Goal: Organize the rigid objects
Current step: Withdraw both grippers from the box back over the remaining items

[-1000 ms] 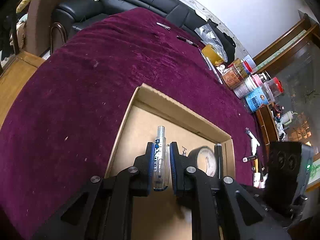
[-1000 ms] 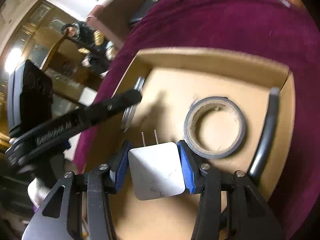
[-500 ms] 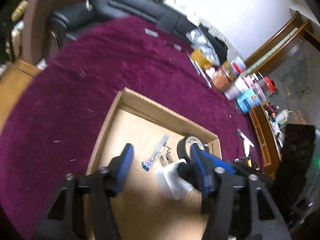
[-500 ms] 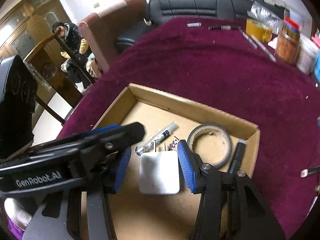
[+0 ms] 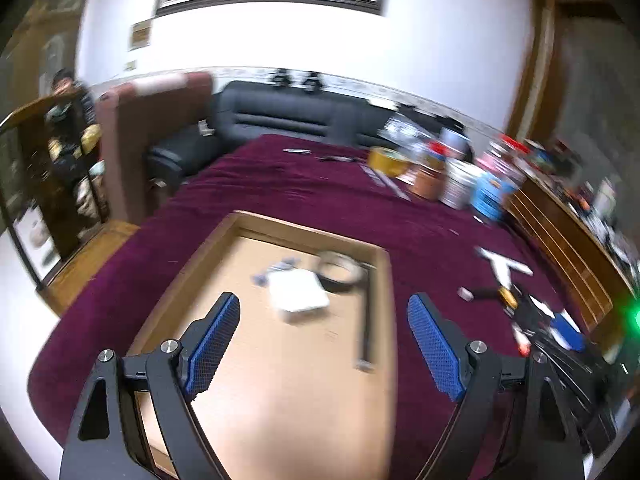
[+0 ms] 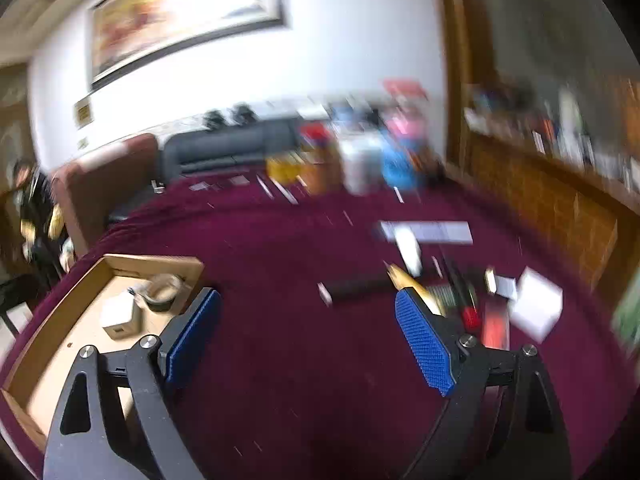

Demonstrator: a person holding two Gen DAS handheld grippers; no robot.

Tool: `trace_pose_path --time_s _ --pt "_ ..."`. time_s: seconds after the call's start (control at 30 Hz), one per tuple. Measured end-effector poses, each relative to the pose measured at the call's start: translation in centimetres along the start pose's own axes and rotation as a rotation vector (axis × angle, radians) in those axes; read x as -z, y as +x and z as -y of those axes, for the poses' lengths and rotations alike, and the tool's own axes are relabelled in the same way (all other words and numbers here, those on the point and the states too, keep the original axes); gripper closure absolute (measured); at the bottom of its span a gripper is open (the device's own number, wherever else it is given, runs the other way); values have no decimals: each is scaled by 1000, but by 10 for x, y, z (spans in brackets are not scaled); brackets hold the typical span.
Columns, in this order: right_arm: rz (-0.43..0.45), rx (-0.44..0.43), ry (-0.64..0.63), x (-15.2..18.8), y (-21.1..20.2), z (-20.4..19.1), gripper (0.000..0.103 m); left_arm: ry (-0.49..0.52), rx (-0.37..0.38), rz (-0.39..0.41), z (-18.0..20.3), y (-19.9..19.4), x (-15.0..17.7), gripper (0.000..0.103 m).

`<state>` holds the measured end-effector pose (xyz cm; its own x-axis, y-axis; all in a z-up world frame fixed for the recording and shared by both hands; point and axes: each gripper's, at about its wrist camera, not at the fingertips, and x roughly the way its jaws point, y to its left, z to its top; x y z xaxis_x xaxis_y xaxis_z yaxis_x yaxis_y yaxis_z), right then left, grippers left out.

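A shallow cardboard box (image 5: 216, 248) lies on the maroon tablecloth. In it lie a white plug adapter (image 5: 298, 290), a clear pen (image 5: 276, 270), a black tape roll (image 5: 340, 270) and a black marker (image 5: 368, 316). My left gripper (image 5: 324, 340) is open and empty above the box's near half. My right gripper (image 6: 308, 332) is open and empty over bare cloth, right of the box (image 6: 52, 328). The adapter (image 6: 120, 316) and tape roll (image 6: 162, 292) show there too. Loose items lie ahead: a black stick (image 6: 356, 288), a white box (image 6: 536, 308), a red item (image 6: 496, 328).
Jars and tins (image 5: 460, 176) stand at the table's far right. A black sofa (image 5: 288, 116) and a brown chair (image 5: 132, 144) are behind the table. A wooden cabinet (image 6: 540, 196) runs along the right. Pens lie on the far cloth (image 5: 316, 154). Both views are blurred.
Both grippers let go: the pen and the adapter now lie in the box. Both grippers have opened wide and pulled up and back; the right one has swung right over the cloth.
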<state>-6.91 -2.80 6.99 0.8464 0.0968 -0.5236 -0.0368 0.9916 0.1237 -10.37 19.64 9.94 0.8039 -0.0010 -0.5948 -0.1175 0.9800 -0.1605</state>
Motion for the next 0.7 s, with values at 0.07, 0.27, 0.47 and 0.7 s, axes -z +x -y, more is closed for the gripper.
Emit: trace_pose_path --time_s 0.07,0.27,0.47,0.7 --pt "-33 5 32 1 0 20 14 75 14 -15 30 -1 8 21" --pt "11 -2 95 3 -26 60 14 200 16 -60 83 -2 24 21" --pt "8 -18 140 6 -26 89 14 256 6 -98 108 -2 36 21" --pt "4 -15 190 11 -27 116 14 298 13 -124 127 -1 46 21"
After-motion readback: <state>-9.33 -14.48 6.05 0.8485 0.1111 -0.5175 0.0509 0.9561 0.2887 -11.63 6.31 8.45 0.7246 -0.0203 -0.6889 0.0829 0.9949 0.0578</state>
